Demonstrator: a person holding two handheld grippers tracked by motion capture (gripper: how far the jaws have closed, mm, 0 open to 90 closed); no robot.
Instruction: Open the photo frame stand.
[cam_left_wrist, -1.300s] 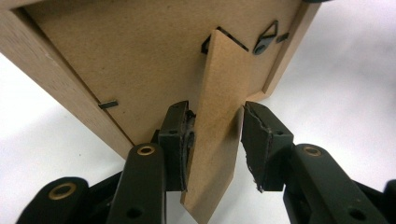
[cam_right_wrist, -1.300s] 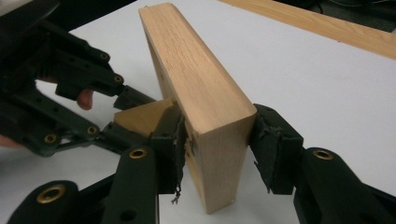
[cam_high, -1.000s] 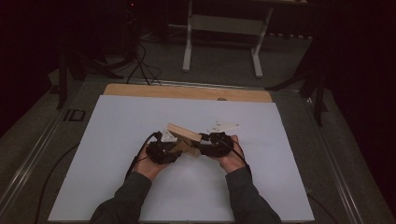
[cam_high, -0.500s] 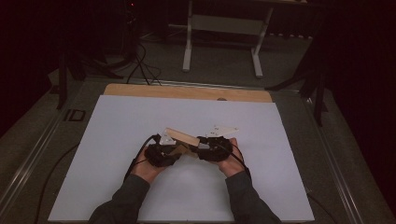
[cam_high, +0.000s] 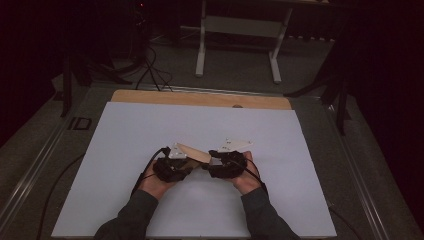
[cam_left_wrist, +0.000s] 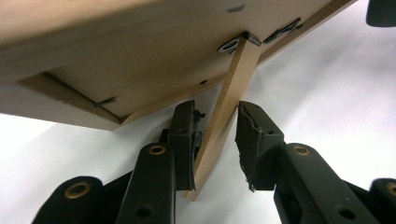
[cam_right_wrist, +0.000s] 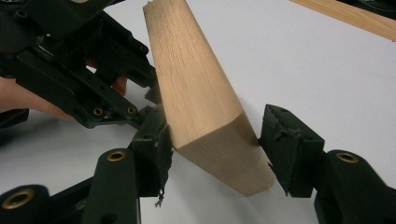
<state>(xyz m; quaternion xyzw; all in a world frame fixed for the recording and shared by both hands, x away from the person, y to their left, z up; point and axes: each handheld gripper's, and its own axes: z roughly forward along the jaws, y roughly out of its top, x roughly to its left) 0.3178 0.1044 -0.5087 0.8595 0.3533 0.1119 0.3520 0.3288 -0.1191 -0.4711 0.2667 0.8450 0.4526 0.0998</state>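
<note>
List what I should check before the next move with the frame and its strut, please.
1. Strut lies between the left gripper jaws: ok.
2. Left gripper pads press on the strut: cannot tell; the jaws have just been closing and stand close to it.
3. Frame end lies between the right gripper jaws: ok.
4. Right gripper holds the frame firmly: cannot tell; its jaws have just been opening.
5. Hinge joins the strut to the frame back: ok.
6. Frame is lifted off the table: cannot tell.
</note>
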